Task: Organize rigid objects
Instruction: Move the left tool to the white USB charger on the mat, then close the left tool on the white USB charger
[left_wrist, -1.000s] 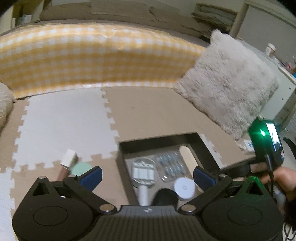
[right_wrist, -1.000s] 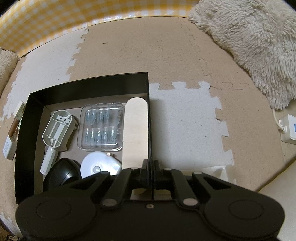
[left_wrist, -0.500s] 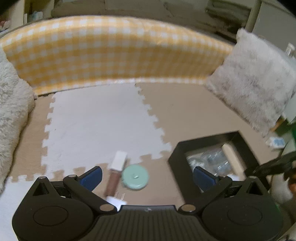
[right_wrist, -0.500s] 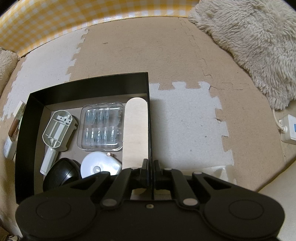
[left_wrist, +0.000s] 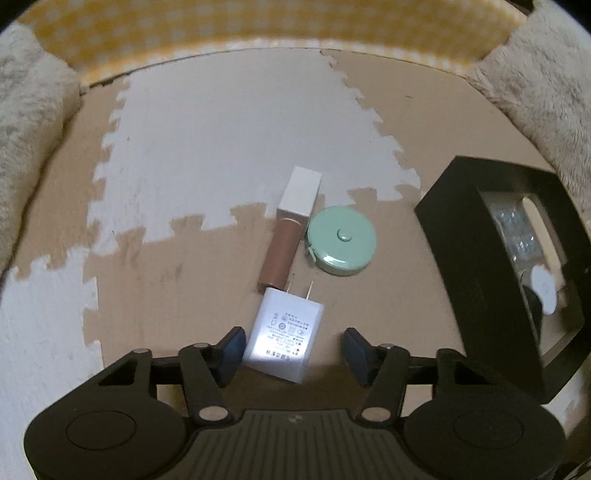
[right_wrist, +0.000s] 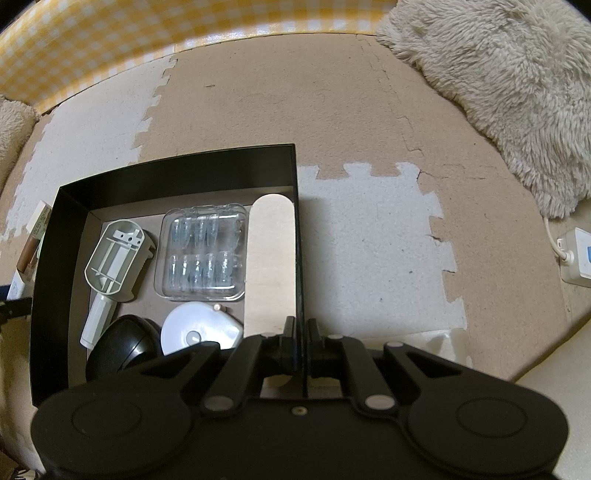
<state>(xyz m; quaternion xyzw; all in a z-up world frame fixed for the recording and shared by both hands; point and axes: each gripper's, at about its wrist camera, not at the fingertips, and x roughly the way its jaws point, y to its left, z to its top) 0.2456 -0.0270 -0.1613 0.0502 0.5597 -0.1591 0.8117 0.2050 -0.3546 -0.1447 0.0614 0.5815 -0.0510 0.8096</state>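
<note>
On the foam mat, my left gripper (left_wrist: 291, 347) is closing around the white plug-in charger block (left_wrist: 284, 341), pads not yet pressing. My right gripper (right_wrist: 301, 341) clamps the black box's wall (right_wrist: 298, 236). Five items are boxed; I judge three remain outside.

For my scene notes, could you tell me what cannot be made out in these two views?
- Left wrist view: print on the white charger is too small.
- Left wrist view: the black box wall hides most contents.
- Right wrist view: the right gripper covers the black round object's lower part.
</note>
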